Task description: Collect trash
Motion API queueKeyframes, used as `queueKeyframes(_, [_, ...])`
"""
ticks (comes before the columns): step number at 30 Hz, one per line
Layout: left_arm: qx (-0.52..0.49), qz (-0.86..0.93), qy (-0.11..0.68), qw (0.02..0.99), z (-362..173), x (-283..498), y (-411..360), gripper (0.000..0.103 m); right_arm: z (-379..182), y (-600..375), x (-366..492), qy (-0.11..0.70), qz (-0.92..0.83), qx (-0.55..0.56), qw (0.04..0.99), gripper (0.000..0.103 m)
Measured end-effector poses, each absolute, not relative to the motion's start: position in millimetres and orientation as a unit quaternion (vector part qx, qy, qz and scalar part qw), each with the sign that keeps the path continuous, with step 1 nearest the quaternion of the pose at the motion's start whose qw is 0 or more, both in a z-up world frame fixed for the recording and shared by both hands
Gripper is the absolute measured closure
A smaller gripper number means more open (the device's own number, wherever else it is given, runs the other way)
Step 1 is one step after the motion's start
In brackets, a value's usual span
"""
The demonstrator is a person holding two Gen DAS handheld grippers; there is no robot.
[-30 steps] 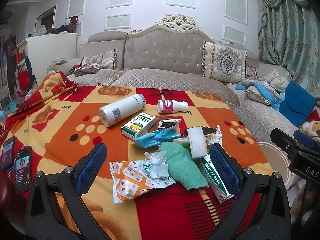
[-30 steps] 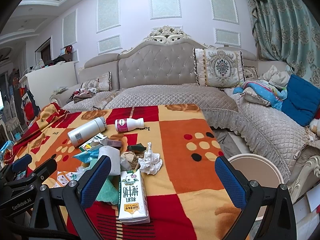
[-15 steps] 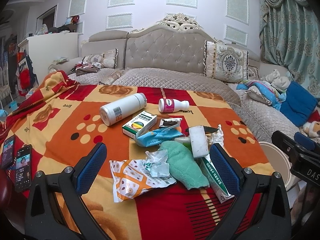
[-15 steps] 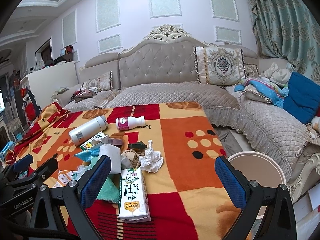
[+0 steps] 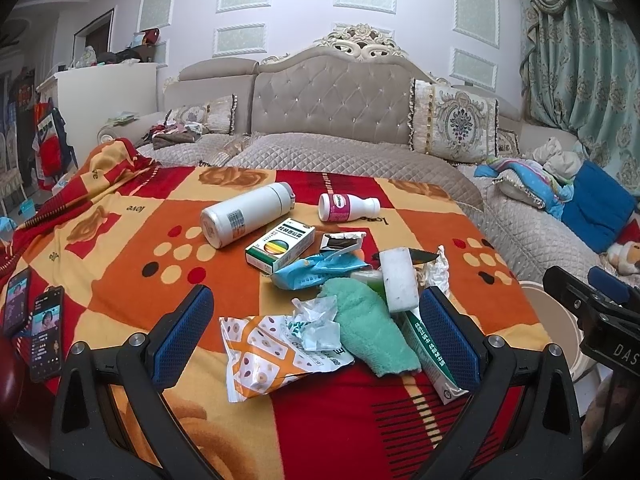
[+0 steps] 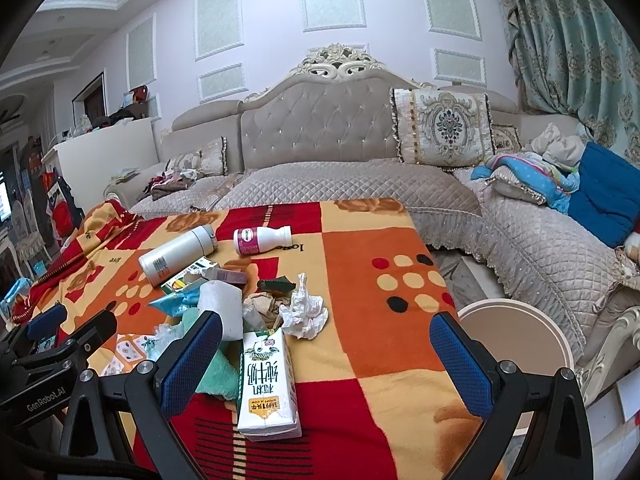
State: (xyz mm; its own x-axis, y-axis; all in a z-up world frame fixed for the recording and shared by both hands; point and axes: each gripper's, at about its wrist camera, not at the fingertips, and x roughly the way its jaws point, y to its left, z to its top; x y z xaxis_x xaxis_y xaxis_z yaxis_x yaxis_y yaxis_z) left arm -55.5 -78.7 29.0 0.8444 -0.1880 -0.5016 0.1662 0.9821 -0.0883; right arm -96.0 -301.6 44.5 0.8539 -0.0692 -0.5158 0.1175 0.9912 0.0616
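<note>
Living room: tufted grey sofa (image 5: 332,92) at the back, teal curtains (image 6: 568,40) on the right, bench covered by a red/orange/yellow blanket (image 5: 132,248). Trash is piled mid-bench, toward its right half.

Left gripper (image 5: 316,336): jaws wide apart, holding nothing, hovering above the near edge of the pile. Between its blue pads sit a printed snack wrapper (image 5: 272,352), a crumpled clear plastic scrap (image 5: 316,320) on top of it, and a green cloth (image 5: 368,324) just beside. Behind those: a blue packet (image 5: 316,272), a white foam block (image 5: 398,280), a green-and-white box (image 5: 280,244), a white thermos (image 5: 246,214) lying on its side, and a pink-labelled bottle (image 5: 348,207), also lying down. Two phones (image 5: 34,324) lie at the left edge of the blanket.

Right gripper (image 6: 326,360): jaws wide apart, holding nothing. A milk carton (image 6: 268,384) lies flat between its pads, close to the left pad. A crumpled white tissue (image 6: 306,312) sits just behind the carton, touching brown crumpled paper (image 6: 262,304). A round white bin (image 6: 516,340) stands off the bench's right side, near the sofa.
</note>
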Motion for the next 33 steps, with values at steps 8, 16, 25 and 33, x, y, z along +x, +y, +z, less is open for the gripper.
queueKeyframes(8, [-0.023, -0.093, 0.271, 0.958, 25.1, -55.0, -79.5, 0.001, 40.0, -298.7, -94.0, 0.268, -0.052, 0.024, 0.962, 0.0])
queueKeyframes(16, [-0.021, -0.095, 0.278, 0.956, 21.9, -55.1, -78.6, 0.001, 37.2, -297.9, -91.0, 0.276, -0.053, 0.017, 0.96, 0.0])
queueKeyframes(25, [-0.001, -0.107, 0.311, 0.944, 7.1, -51.6, -61.9, 0.001, 31.2, -302.9, -87.7, 0.287, -0.045, 0.032, 0.956, 0.0])
queueKeyframes(33, [0.01, -0.134, 0.365, 0.921, -17.4, -47.8, -30.6, 0.001, 11.3, -302.4, -75.7, 0.336, 0.0, 0.042, 0.941, 0.0])
